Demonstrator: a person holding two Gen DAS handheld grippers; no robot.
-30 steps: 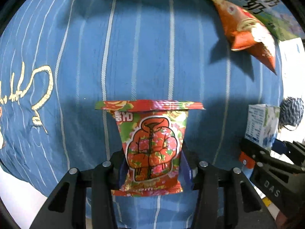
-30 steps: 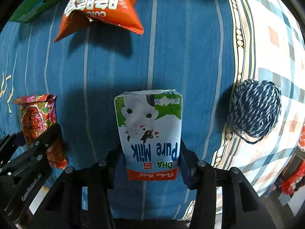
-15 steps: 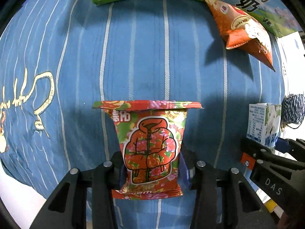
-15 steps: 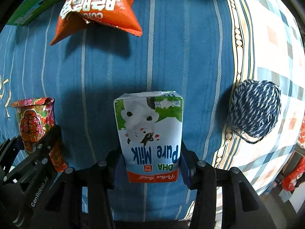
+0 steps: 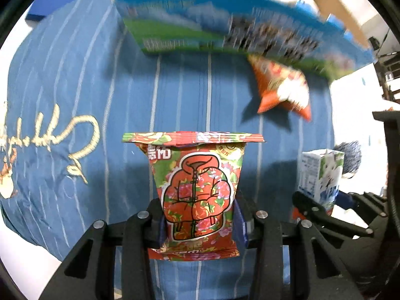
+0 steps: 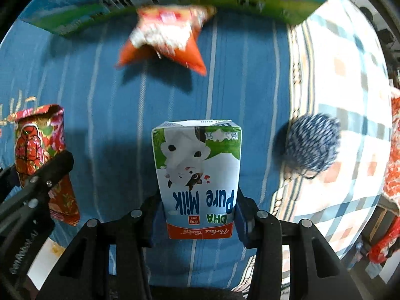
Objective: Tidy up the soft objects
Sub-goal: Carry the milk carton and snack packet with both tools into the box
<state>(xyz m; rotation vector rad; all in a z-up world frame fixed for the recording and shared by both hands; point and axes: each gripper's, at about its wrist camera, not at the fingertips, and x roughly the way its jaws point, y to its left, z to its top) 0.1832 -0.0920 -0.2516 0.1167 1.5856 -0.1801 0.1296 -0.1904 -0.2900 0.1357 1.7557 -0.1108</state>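
Left gripper (image 5: 198, 216): pinching 1 red floral snack packet (image 5: 197, 190) at lower half, both pads pressed to packet sides; packet upright, top seal flared wide.

Right gripper (image 6: 198, 216): clamped on 1 milk carton (image 6: 198, 175), print upside down, pads against both sides near the orange band.

Both items held over blue striped cloth (image 5: 100, 100).

Room: ahead of left gripper, bare cloth up to a long green/blue box (image 5: 225, 32) across the far edge; blurred. Ahead-right, 1 orange chip bag (image 5: 282, 90) lying just below the box. Left of left gripper, gold script embroidery (image 5: 62, 135); cloth edge curves off lower-left onto white surface. Right gripper w/ carton close on the right side.

Ahead of right gripper: open cloth up to chip bag. Right of it, cloth border, then checked fabric (image 6: 350, 75); 1 blue/white yarn ball (image 6: 312, 142) sitting at that border, near carton, not touching. Red/orange item at far right edge, partly cut off, cannot identify.

Count: packets 1, cartons 1, chip bags 1, yarn balls 1, long boxes 1.
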